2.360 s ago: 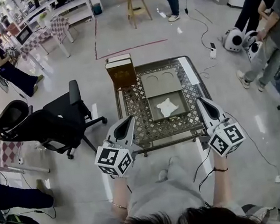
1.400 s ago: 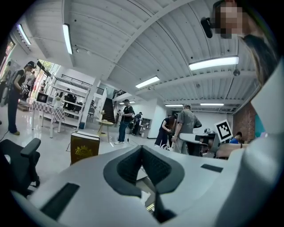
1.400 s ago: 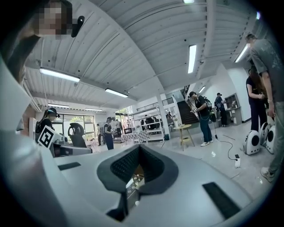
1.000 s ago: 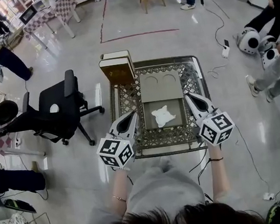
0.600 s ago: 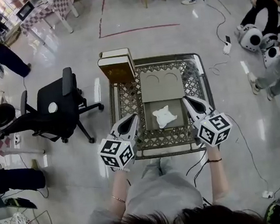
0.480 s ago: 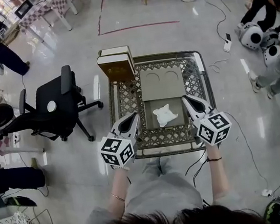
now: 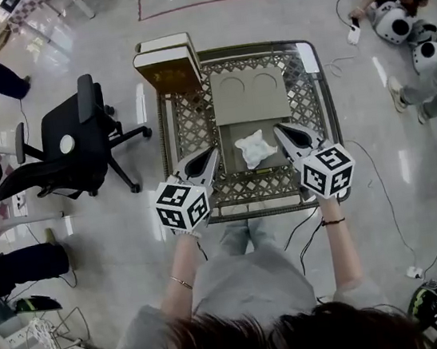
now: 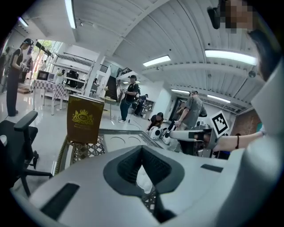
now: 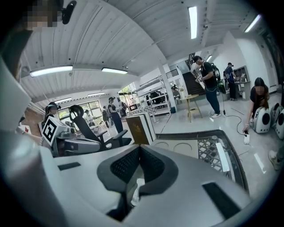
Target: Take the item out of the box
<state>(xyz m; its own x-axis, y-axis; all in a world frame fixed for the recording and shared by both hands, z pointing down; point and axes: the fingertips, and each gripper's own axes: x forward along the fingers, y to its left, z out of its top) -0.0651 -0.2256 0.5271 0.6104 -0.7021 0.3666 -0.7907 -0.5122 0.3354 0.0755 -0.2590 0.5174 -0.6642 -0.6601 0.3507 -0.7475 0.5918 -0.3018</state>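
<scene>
A shallow grey box lies open on the lattice-topped table, its lid folded flat towards the far side. A crumpled white item rests inside it. My left gripper hovers just left of the box, shut and holding nothing. My right gripper hovers just right of it, also shut and empty. In the left gripper view the white item shows below the closed left gripper. The right gripper view shows the white item under the closed right gripper.
A tall brown box with a gold crest stands at the table's far left corner. A black office chair sits left of the table. A white strip lies at the far right edge. People and white robots occupy the floor at right.
Both grippers have moved forward from the table's near edge and now flank the open box. The head camera has tilted, bringing the table closer. Both grippers stay shut.
</scene>
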